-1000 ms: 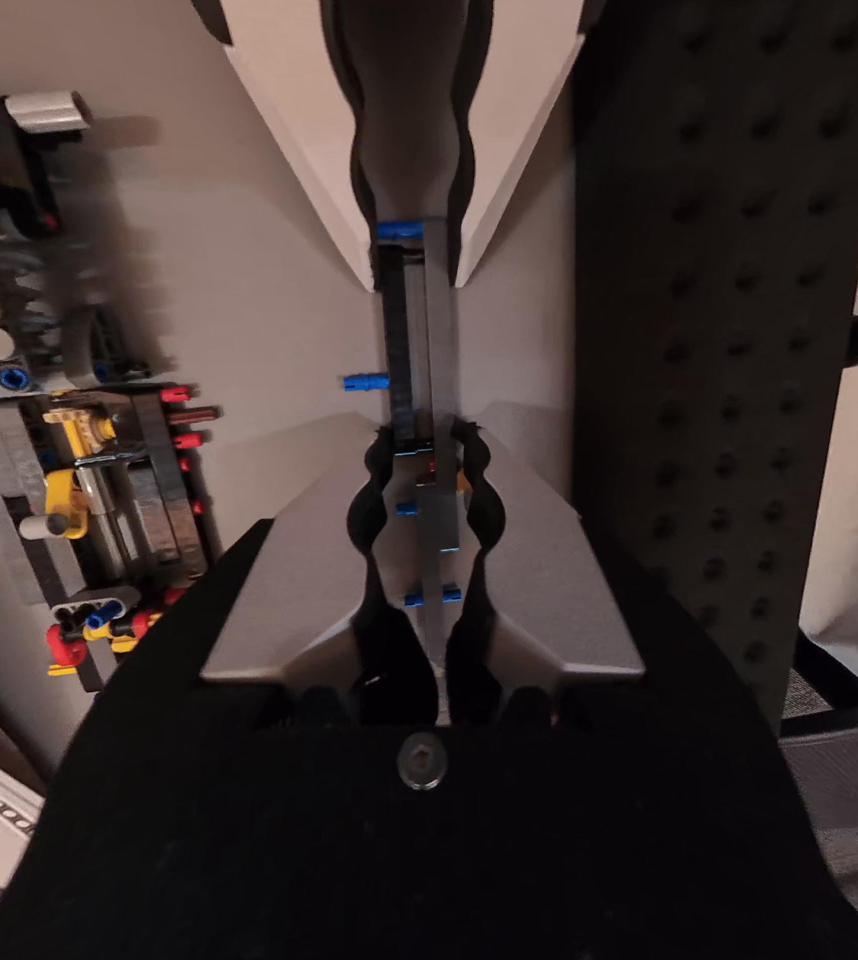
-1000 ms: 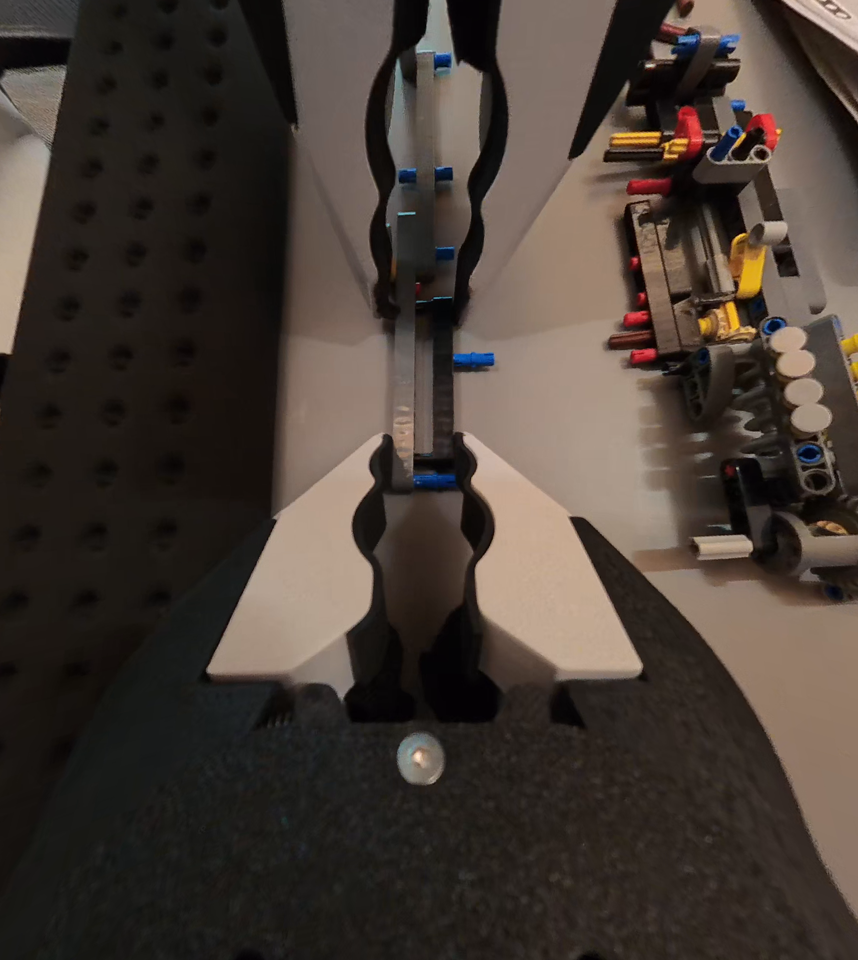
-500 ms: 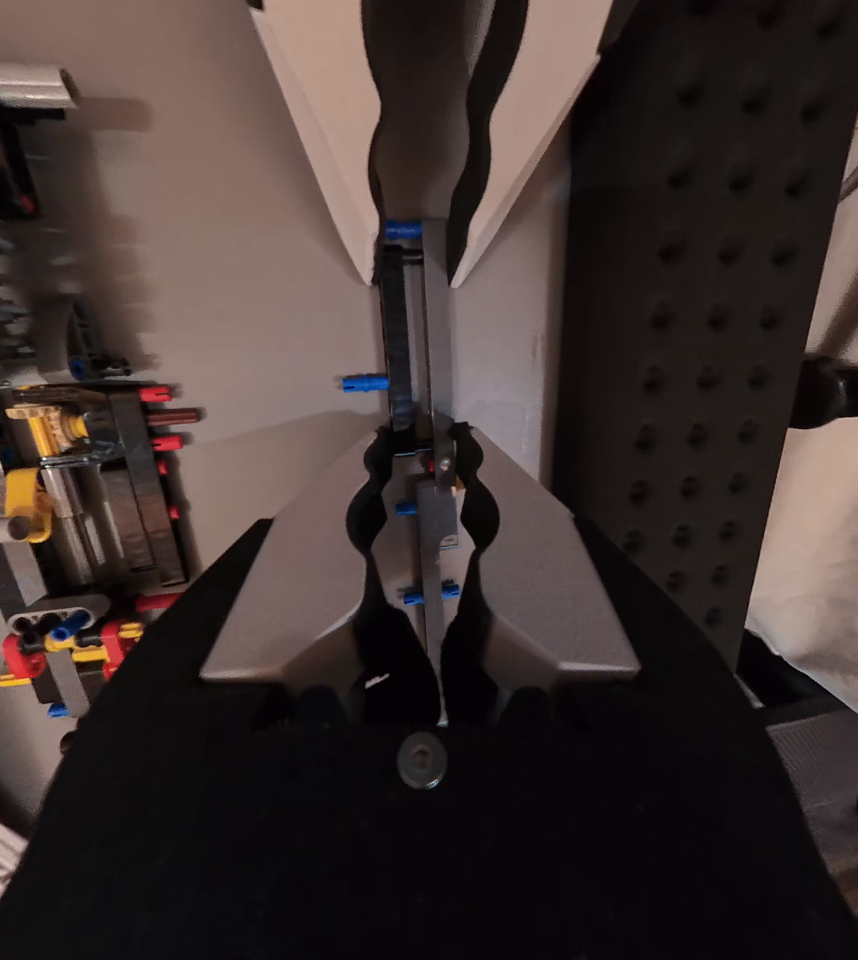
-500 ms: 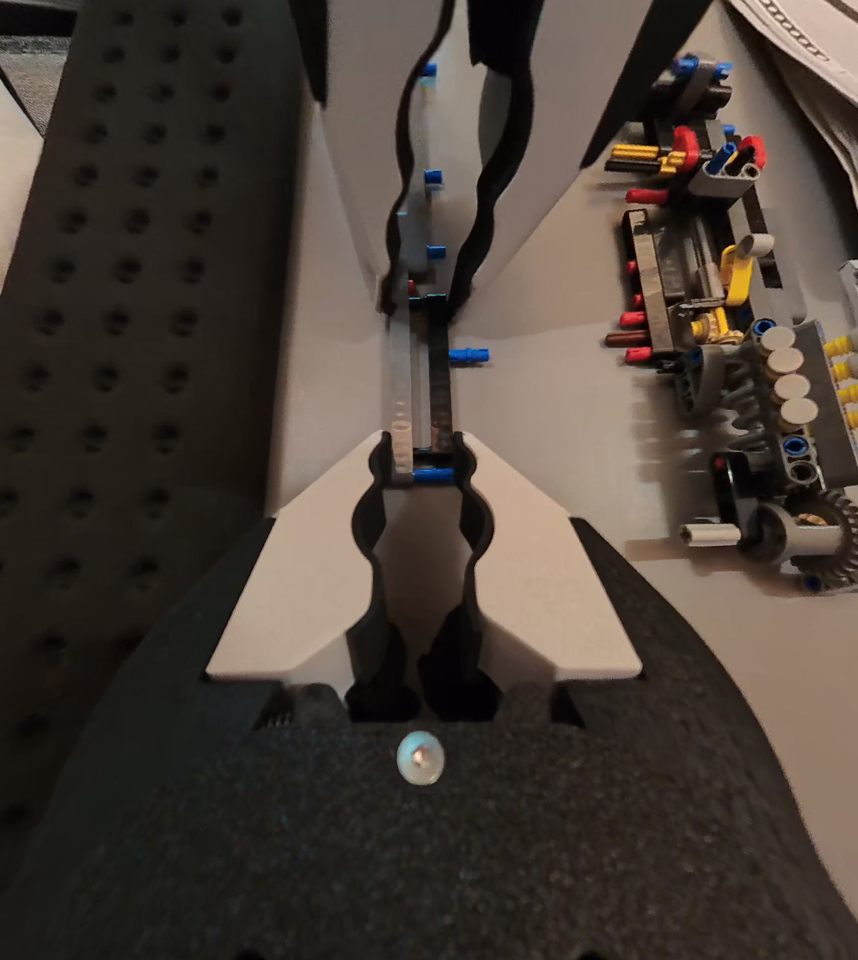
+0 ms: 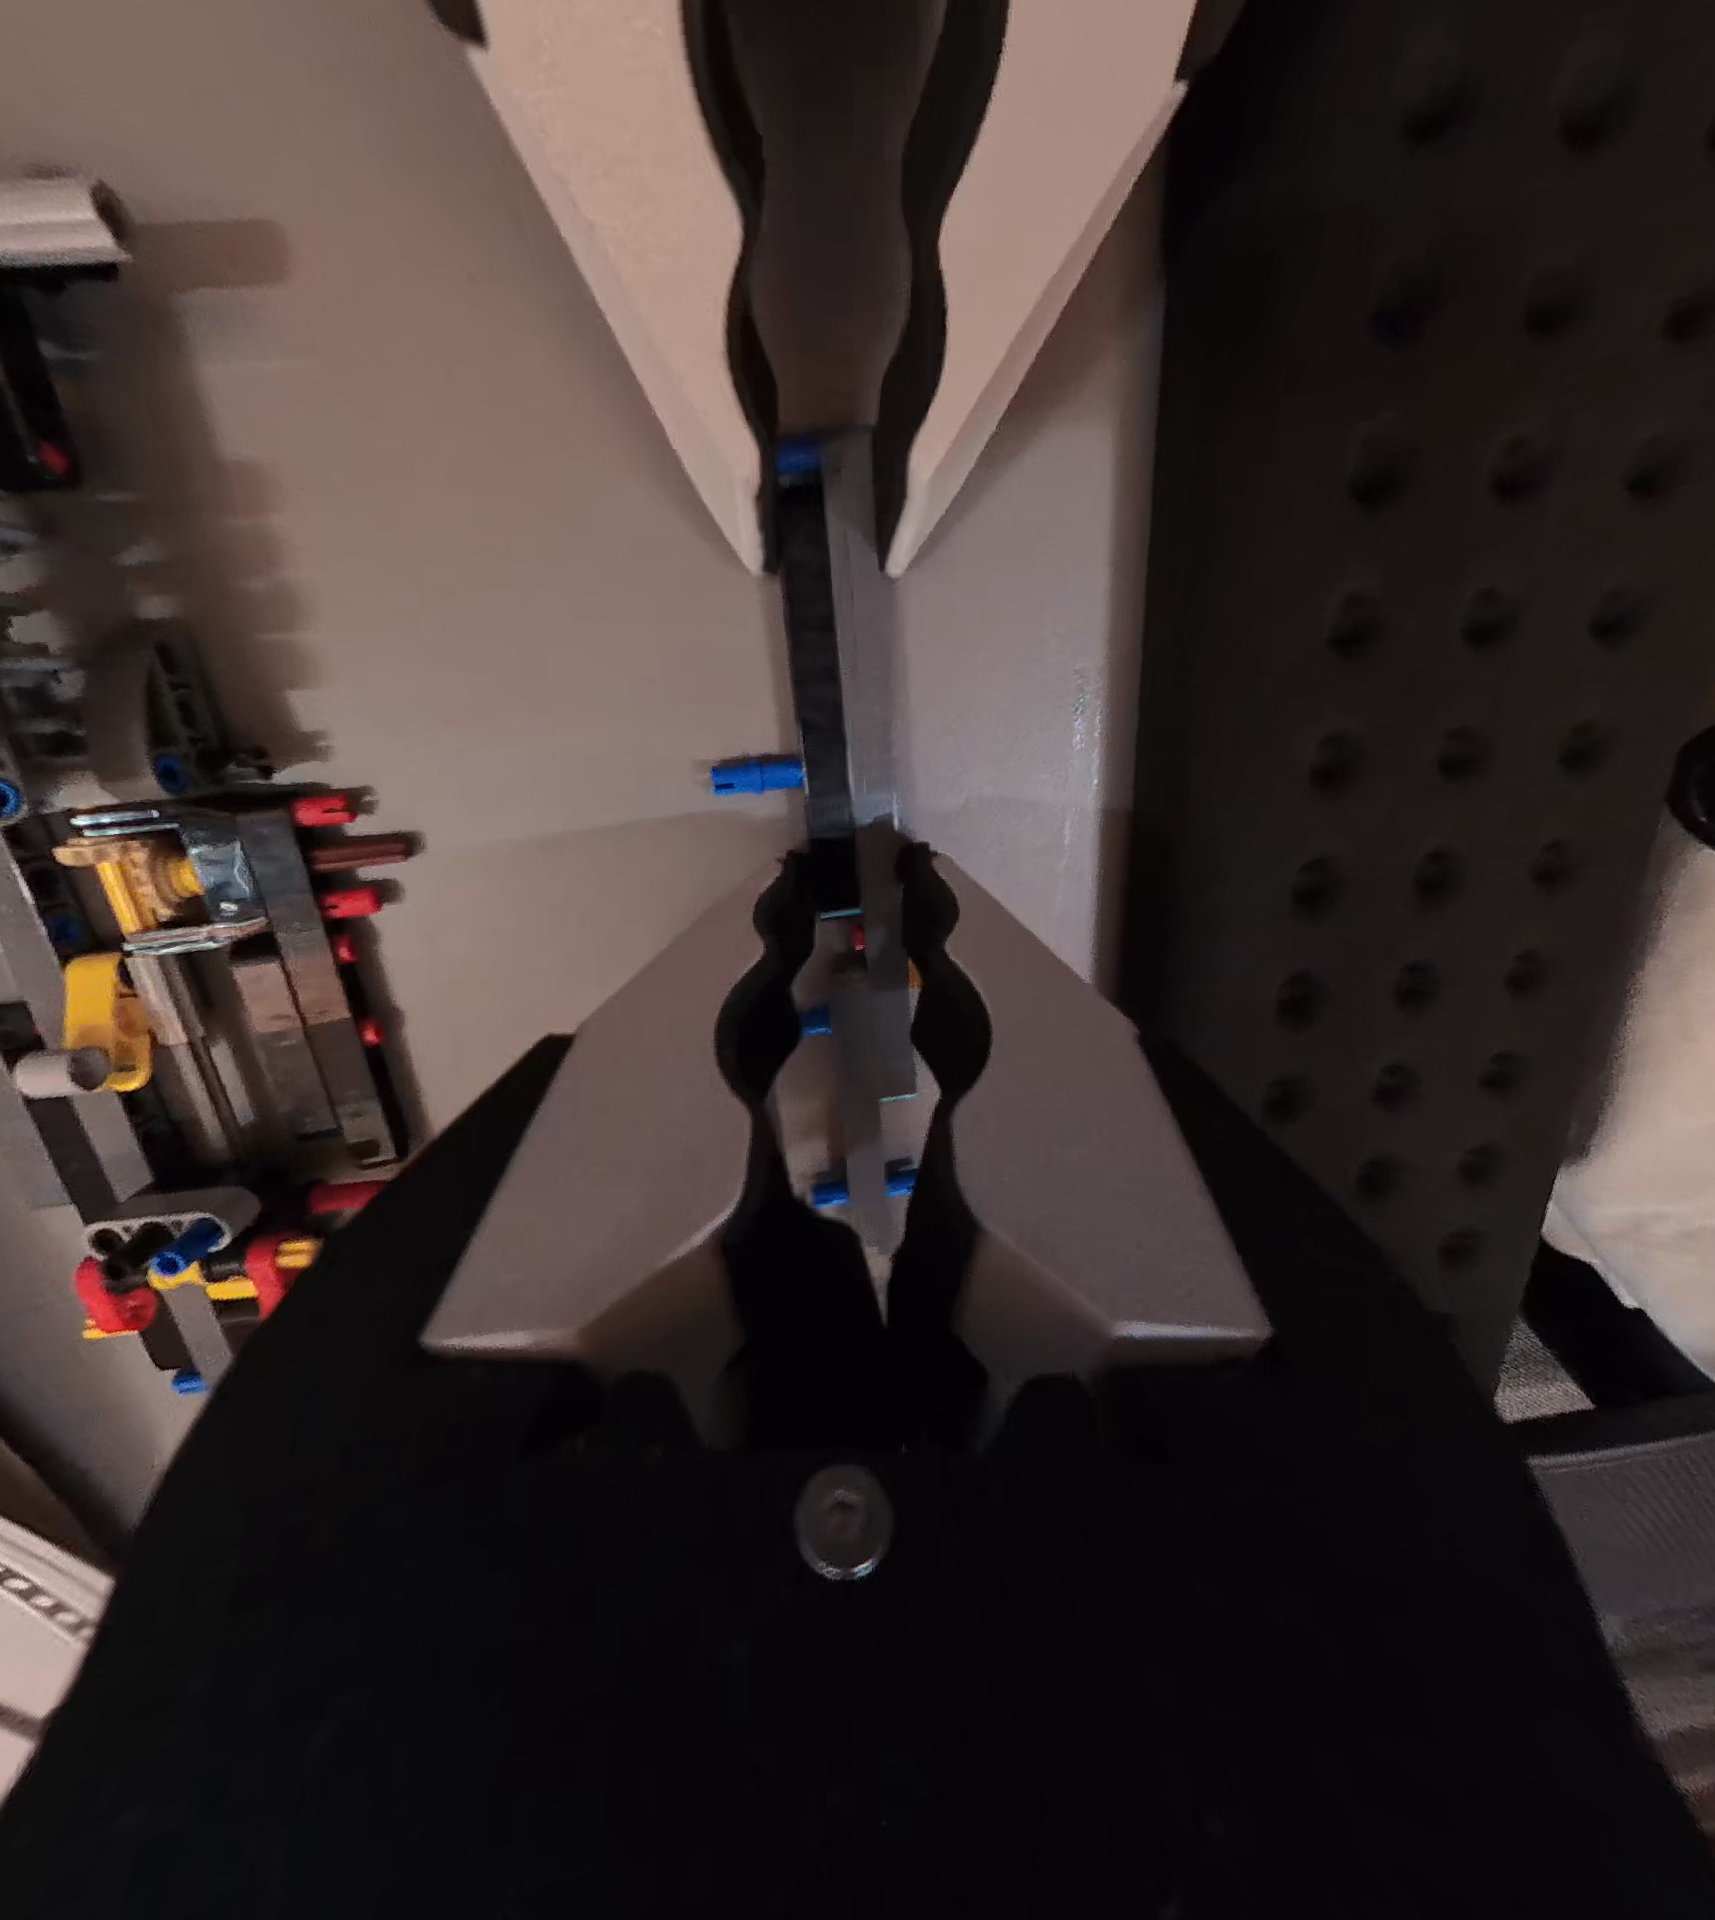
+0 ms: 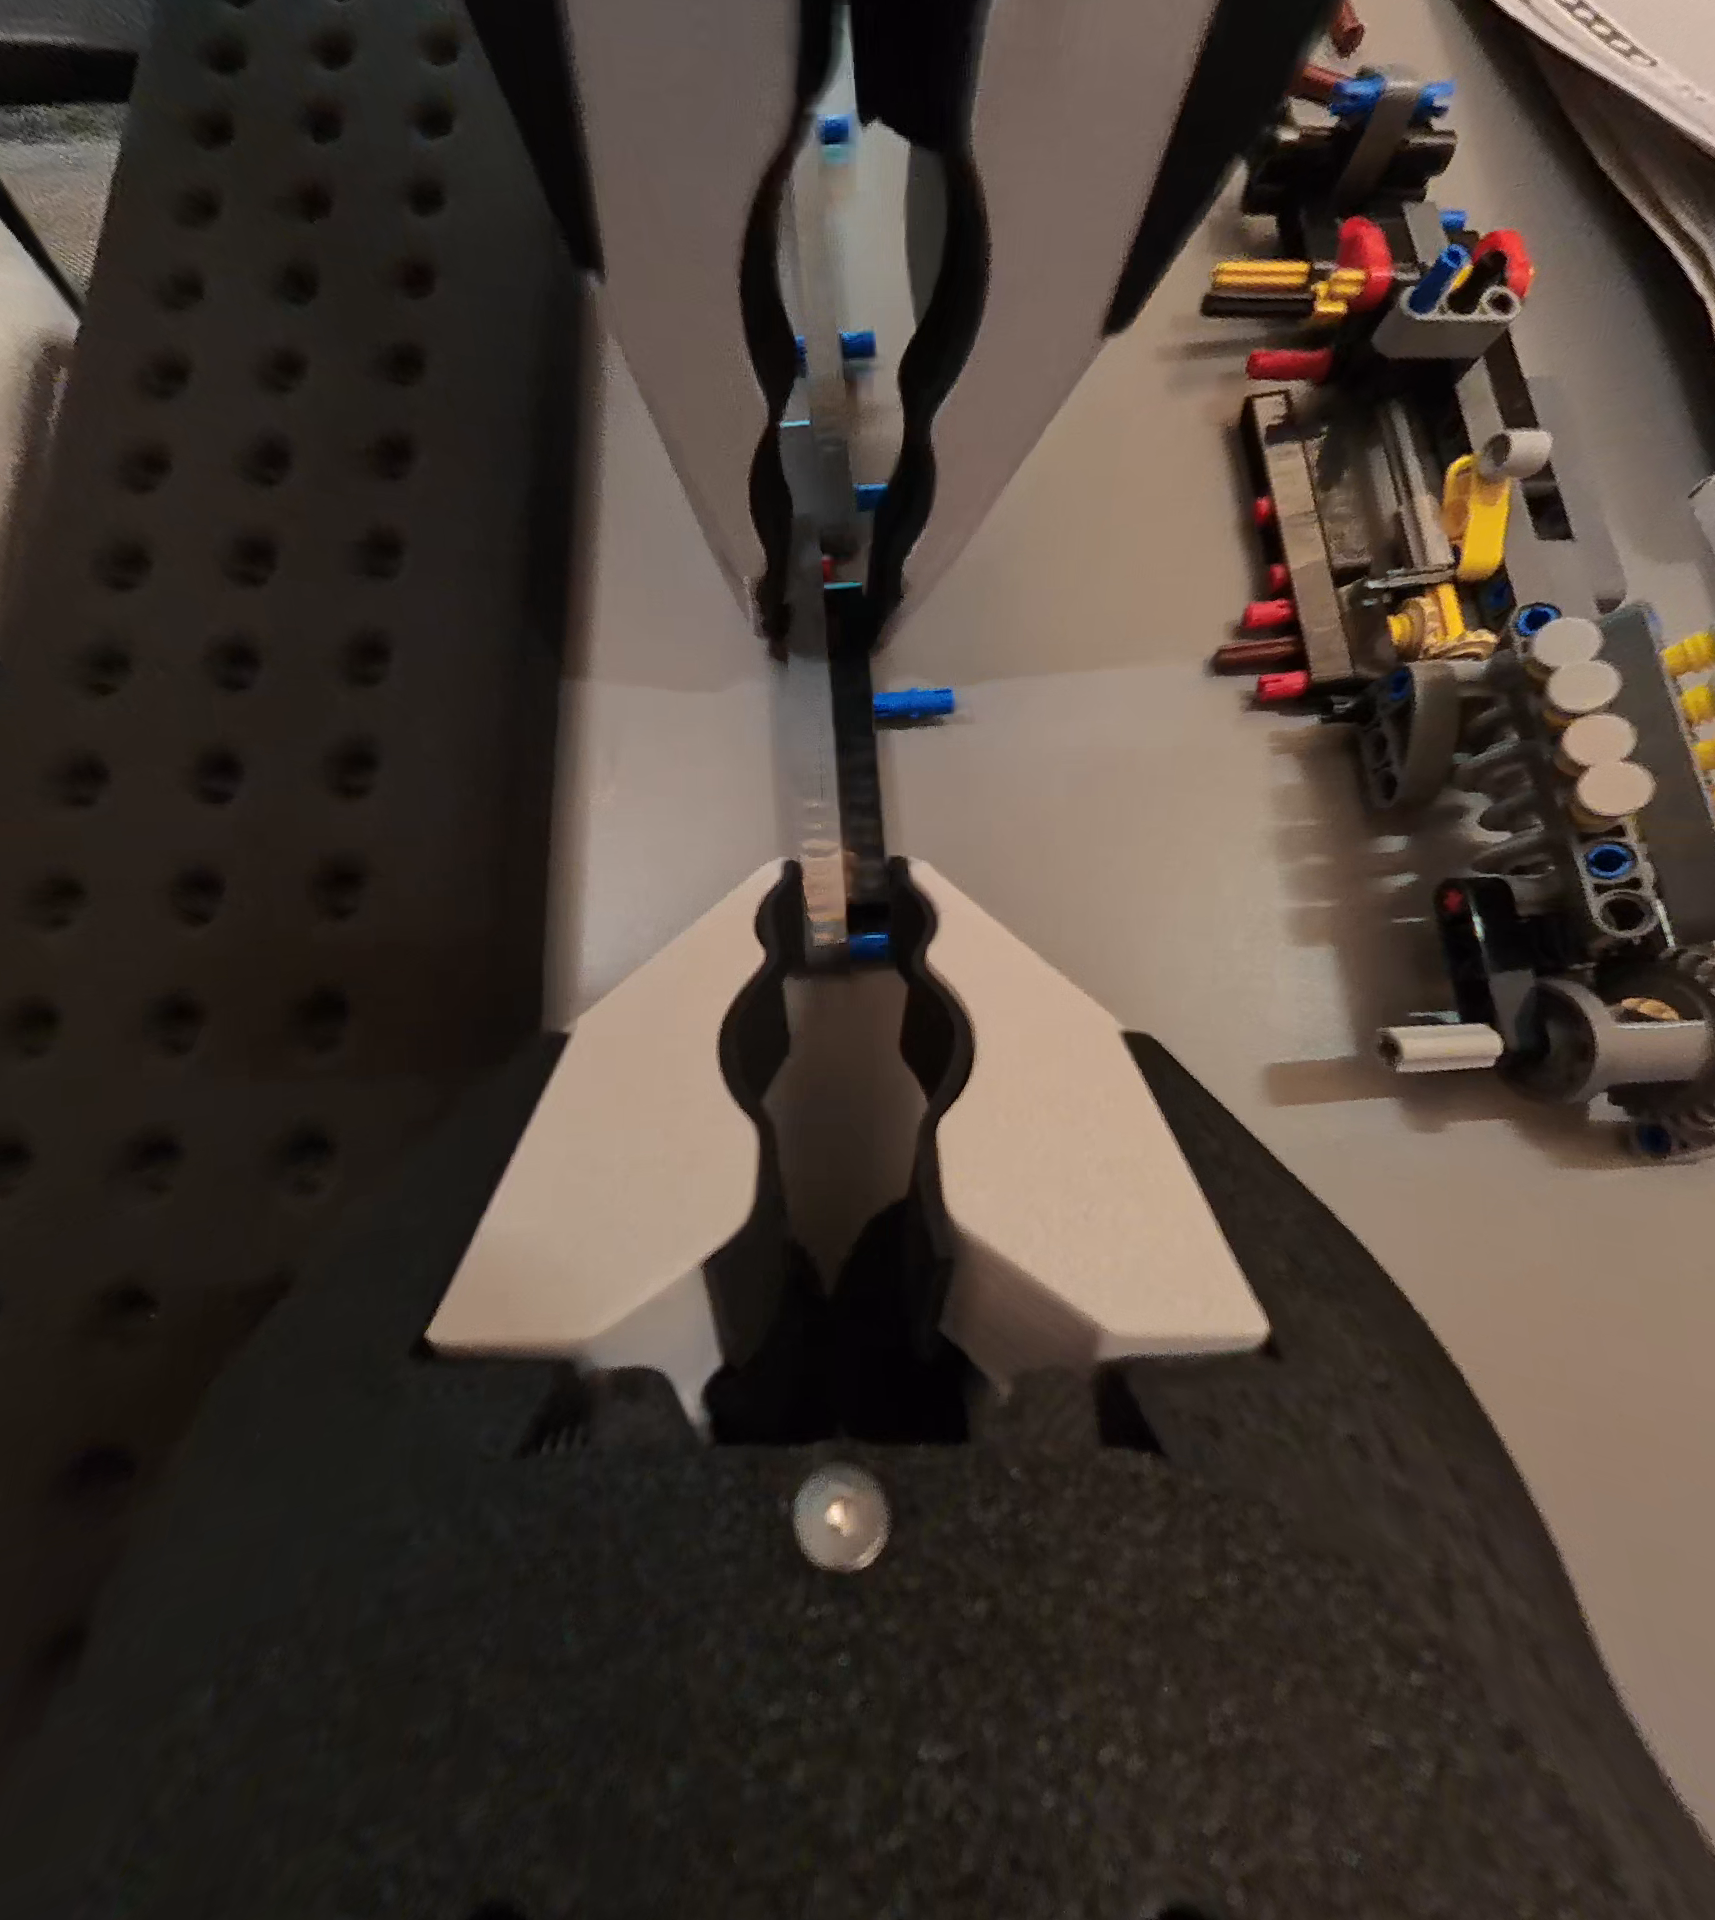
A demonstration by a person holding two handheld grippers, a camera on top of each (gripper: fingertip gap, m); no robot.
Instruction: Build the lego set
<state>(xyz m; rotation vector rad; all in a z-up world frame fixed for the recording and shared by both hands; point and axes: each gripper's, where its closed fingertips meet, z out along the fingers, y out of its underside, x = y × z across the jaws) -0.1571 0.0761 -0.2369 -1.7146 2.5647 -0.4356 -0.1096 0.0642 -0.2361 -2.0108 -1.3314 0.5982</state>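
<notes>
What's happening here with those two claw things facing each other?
A person is building a Lego set with two hand-held grippers. The left gripper and the right gripper face each other, each shut on one end of a long stack of grey and black Lego beams with blue pins, held between them above the pale table. A bigger, half-built Lego model with a dark gear, yellow and red parts lies on the table to the side, beside an open instruction booklet.
</notes>
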